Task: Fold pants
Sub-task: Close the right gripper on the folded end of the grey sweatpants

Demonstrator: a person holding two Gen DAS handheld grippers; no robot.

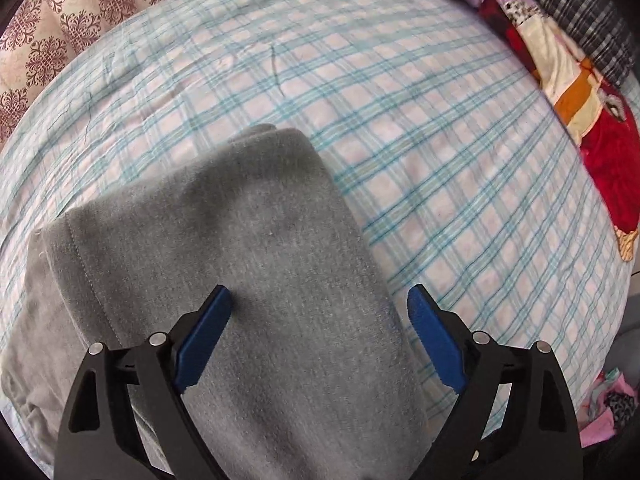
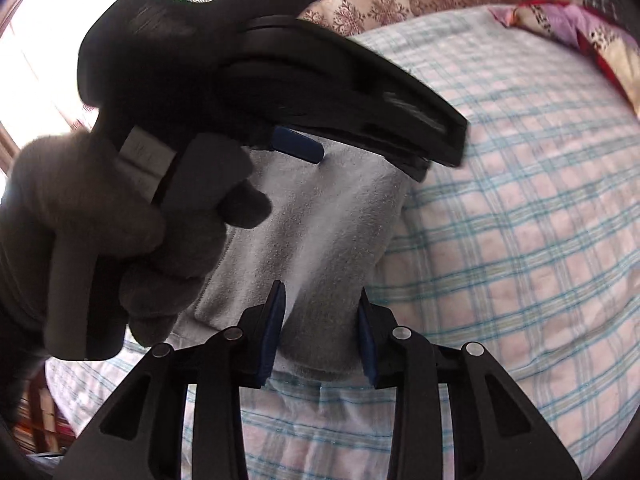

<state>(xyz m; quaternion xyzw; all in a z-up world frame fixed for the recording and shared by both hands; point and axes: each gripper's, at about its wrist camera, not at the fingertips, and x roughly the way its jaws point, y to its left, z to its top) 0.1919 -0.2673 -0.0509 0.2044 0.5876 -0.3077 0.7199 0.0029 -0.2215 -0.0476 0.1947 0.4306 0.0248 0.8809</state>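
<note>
Grey pants lie folded on the checked bed sheet. My left gripper hangs over them pointing steeply down, its blue pads wide apart and open, with the right pad at the fabric's right edge. In the right wrist view the pants look pale grey. My right gripper stands at their near edge with a bunch of grey fabric filling the narrow gap between its pads. A gloved hand holds the left gripper's black body just above the pants and hides their far part.
A patterned curtain or cover lies beyond the sheet at the upper left. Colourful bedding and clothes are piled along the right edge of the bed. Bare checked sheet stretches to the right of the pants.
</note>
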